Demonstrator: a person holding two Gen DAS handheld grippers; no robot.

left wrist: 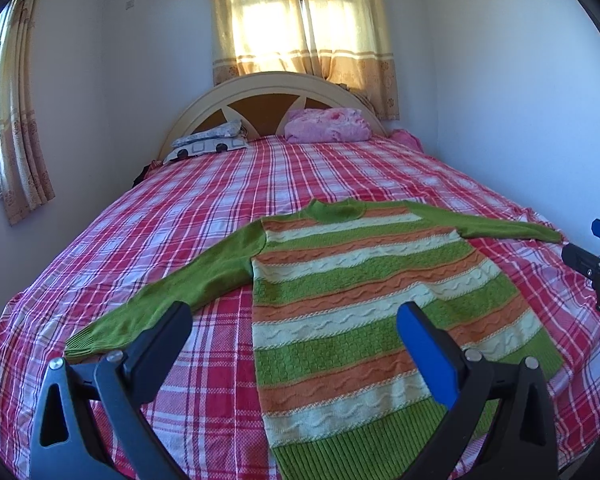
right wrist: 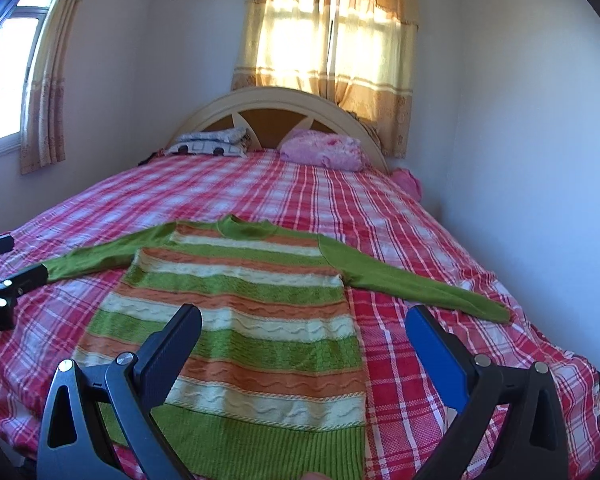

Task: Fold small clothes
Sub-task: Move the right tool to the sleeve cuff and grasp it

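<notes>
From the left wrist camera, my left gripper (left wrist: 294, 326) hung above the bed with its two fingers wide apart and nothing between them. One finger was black, the other blue. Under it the sweater (left wrist: 364, 300) lay flat on the plaid sheet (left wrist: 180, 216), front side up, with green, orange and cream stripes. Its green collar pointed to the headboard (left wrist: 260, 92) and its ribbed hem was nearest to the camera. Both green sleeves were spread out to the sides; the cuff of one sleeve (left wrist: 160, 300) lay just beside the black finger. At the right border I saw a part of my right gripper (left wrist: 596, 256), apart from the sweater. By the headboard were a pink pillow (left wrist: 328, 126) and a patterned pillow (left wrist: 212, 142), and behind them a yellow curtain (left wrist: 300, 20).

From the right wrist camera, my right gripper (right wrist: 304, 334) was also spread open and empty, over the lower part of the sweater (right wrist: 236, 320). The other sleeve (right wrist: 412, 276) stretched over the sheet toward the blue finger. At the left border a part of my left gripper (right wrist: 8, 276) stood near the far cuff
</notes>
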